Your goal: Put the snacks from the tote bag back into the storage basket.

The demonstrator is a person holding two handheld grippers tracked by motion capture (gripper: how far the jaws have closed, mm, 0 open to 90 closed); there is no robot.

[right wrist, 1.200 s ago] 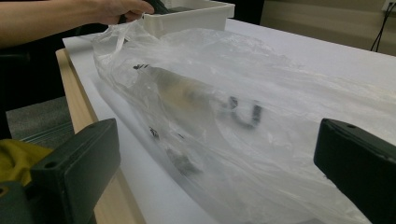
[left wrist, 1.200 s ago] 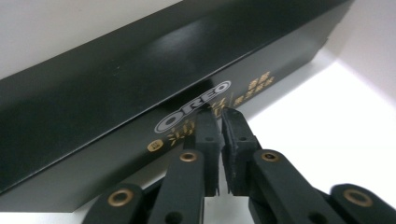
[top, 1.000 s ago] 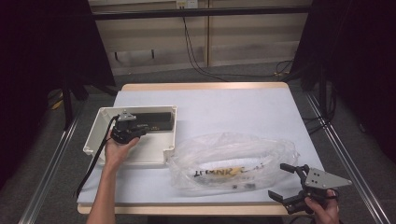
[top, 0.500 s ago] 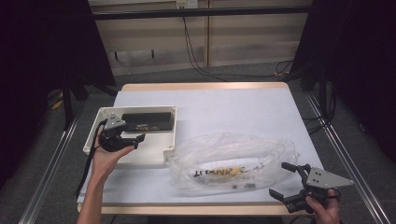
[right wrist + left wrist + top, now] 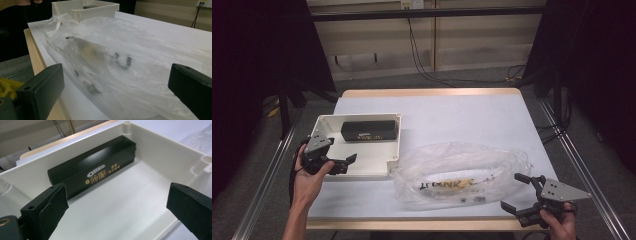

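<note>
A black Oreo box [image 5: 369, 131] [image 5: 92, 173] lies along the far wall of a white tray [image 5: 362, 171] [image 5: 160, 147]. My left gripper [image 5: 346, 164] [image 5: 117, 197] hovers over the tray's near-left corner, pointing at the box from a short way off. Its jaws have just been opening and now stand wide, with nothing between them. A crumpled clear plastic bag [image 5: 457, 172] [image 5: 120, 57] with printed lettering lies right of the tray. My right gripper [image 5: 512, 191] [image 5: 116, 77] is open at the table's front right corner, facing the bag without touching it.
The table [image 5: 462, 115] has a white cover and a wooden edge. Metal rails run along both sides, with dark curtains beyond them. Cables hang at the back wall. In the right gripper view, the tray [image 5: 85, 8] stands behind the bag.
My left gripper let go of the black box, opened, and drew back left and toward the person. The box stays in the tray. The right gripper has not moved.
</note>
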